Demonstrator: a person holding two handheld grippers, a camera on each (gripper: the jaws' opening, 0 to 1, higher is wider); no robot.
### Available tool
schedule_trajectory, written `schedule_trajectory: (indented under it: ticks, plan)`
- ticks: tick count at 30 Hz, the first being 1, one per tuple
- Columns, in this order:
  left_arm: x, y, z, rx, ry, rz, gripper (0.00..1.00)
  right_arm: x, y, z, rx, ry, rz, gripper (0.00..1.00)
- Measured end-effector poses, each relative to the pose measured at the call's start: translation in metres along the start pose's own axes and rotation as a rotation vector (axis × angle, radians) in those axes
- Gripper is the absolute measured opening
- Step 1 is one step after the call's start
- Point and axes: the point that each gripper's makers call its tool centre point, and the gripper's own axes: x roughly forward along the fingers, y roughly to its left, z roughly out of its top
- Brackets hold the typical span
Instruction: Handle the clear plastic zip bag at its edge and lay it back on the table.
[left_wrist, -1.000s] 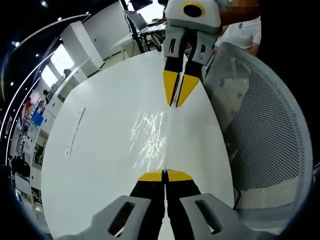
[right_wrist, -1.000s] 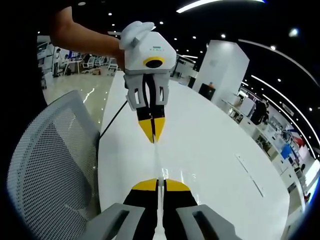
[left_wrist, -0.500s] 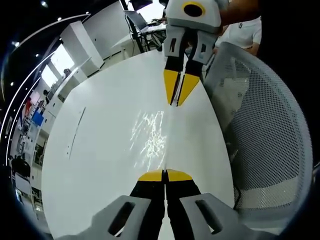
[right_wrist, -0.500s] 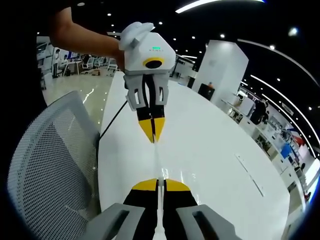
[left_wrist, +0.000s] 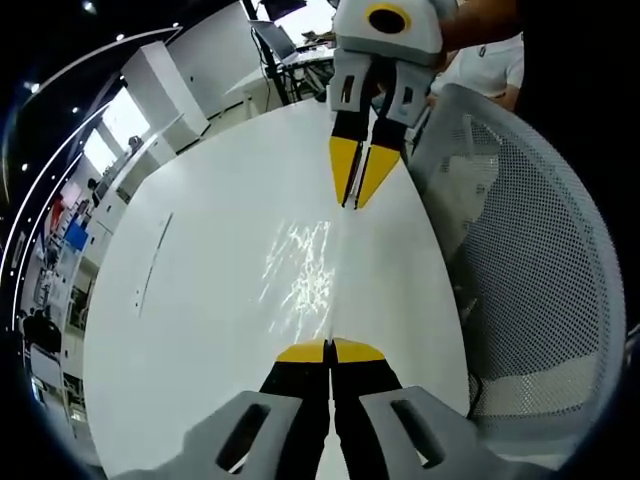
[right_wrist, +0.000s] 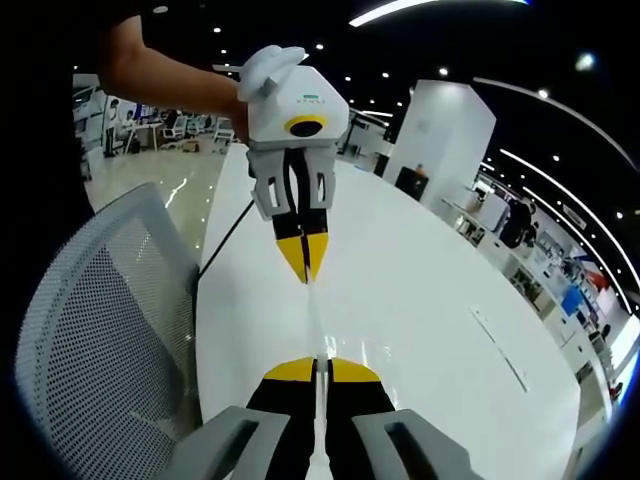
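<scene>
The clear plastic zip bag (left_wrist: 305, 270) hangs stretched between my two grippers over the white table (left_wrist: 190, 330), showing only as glints. In the left gripper view my left gripper (left_wrist: 330, 351) is shut on the bag's near edge. My right gripper (left_wrist: 350, 203) faces it from the top, its yellow fingertips pinched on the far edge. In the right gripper view the bag (right_wrist: 316, 325) appears as a thin, nearly edge-on strip. There my right gripper (right_wrist: 321, 369) is shut on it, and my left gripper (right_wrist: 306, 279), held by a person's hand, pinches the other end.
A white mesh chair (left_wrist: 530, 250) (right_wrist: 90, 330) stands close beside the table's edge. A black cable (right_wrist: 225, 240) runs along that edge. A thin slot (left_wrist: 150, 265) (right_wrist: 500, 350) marks the tabletop. A person in a white shirt (left_wrist: 490, 65) stands behind the chair.
In the left gripper view the right gripper has drifted very slightly up and to the right. Both grips on the bag are unchanged.
</scene>
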Motion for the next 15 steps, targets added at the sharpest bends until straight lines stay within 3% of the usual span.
schedule_trajectory:
  ticks: [15]
  plan:
    - [-0.0013, -0.0005, 0.0002, 0.000, -0.002, 0.002, 0.00, -0.0019, 0.0007, 0.0004, -0.002, 0.002, 0.000, 0.00]
